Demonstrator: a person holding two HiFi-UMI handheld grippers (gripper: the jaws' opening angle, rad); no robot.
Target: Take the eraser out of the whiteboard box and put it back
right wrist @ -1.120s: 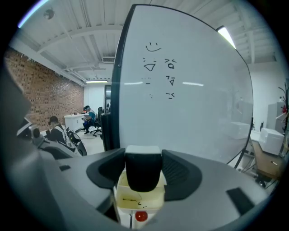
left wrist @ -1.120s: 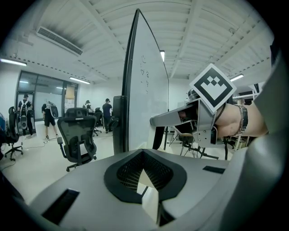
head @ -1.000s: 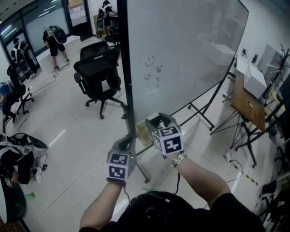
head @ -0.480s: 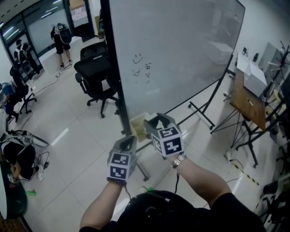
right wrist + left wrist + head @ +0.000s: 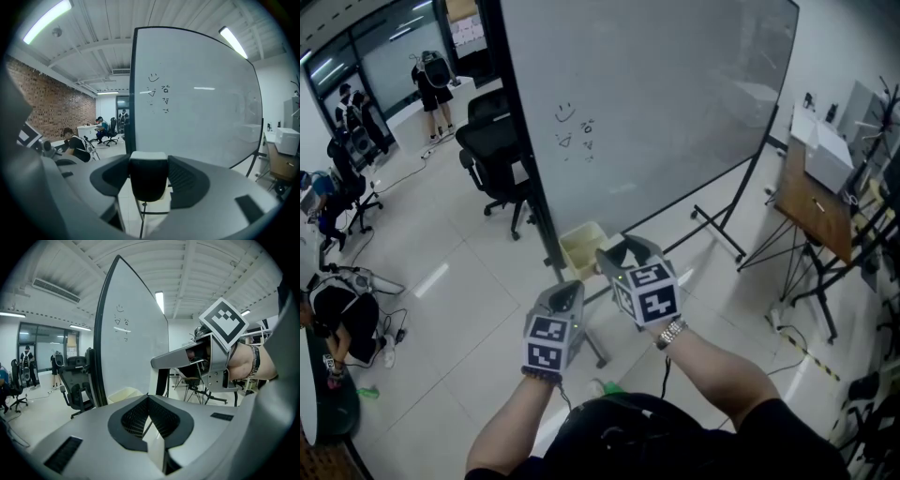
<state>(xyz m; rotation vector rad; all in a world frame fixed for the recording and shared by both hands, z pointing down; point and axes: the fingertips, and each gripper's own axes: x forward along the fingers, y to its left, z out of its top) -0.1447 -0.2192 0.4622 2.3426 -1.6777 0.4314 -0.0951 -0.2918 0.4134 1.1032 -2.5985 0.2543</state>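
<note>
A black eraser with a white felt face (image 5: 148, 180) sits between the jaws of my right gripper (image 5: 148, 177), which is shut on it. In the head view the right gripper (image 5: 628, 251) is held just short of the pale yellow whiteboard box (image 5: 581, 247), which hangs low on the dark frame of the rolling whiteboard (image 5: 656, 103). My left gripper (image 5: 566, 294) is lower and to the left, shut with nothing in it. In the left gripper view the closed jaws (image 5: 149, 401) point at the box (image 5: 123, 393), and the right gripper (image 5: 197, 363) shows at the upper right.
Black office chairs (image 5: 497, 150) stand left of the board. The board's stand legs (image 5: 717, 230) spread over the tiled floor. A wooden table (image 5: 811, 202) with white boxes is at the right. People (image 5: 342, 314) are at the far left and in the back.
The whiteboard's edge and the box have slid left and up in the head view as both hands moved along the board. The right gripper still grips the eraser and the left stays shut.
</note>
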